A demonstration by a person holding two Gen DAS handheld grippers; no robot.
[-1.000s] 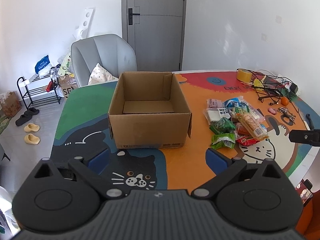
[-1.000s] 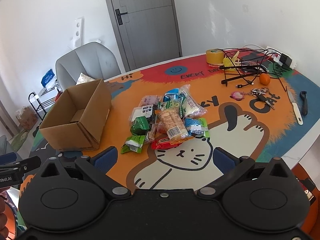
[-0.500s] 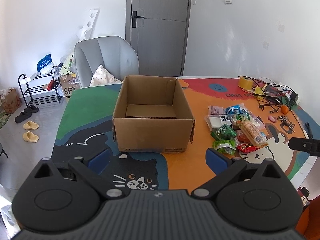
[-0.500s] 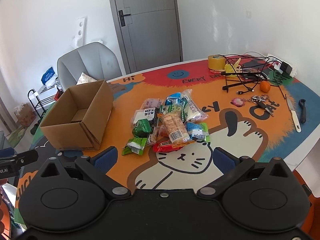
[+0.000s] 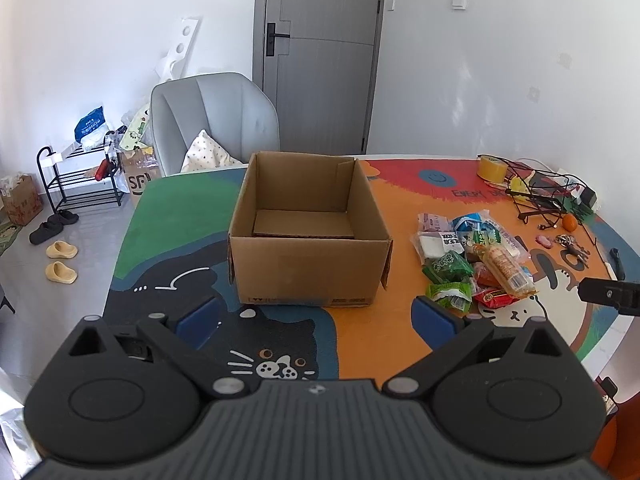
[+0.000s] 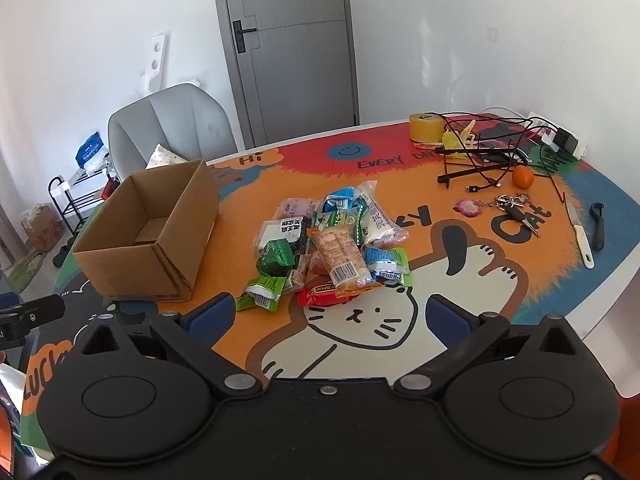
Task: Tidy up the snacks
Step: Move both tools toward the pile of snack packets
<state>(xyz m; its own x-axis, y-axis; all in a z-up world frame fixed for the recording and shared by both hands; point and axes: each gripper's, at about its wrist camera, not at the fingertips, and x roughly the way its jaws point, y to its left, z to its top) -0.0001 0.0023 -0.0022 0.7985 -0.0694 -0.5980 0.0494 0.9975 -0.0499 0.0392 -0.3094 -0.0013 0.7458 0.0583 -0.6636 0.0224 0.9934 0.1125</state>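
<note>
Right wrist view: cardboard box (image 6: 152, 236) empty, snack pile (image 6: 328, 244) untouched on counter (image 6: 460, 280); both hand-held grippers, left (image 5: 316, 318) and right (image 6: 328, 316), spread apart, holding nothing.

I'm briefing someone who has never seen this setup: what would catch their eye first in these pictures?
Probably the bright cartoon-cat tablecloth covering the round table, orange, red and blue. On it a heap of colourful snack packets lies near the middle, with an open, empty cardboard box standing just to its left. Further right sits a tangle of black cables beside a yellow tape roll.
</note>
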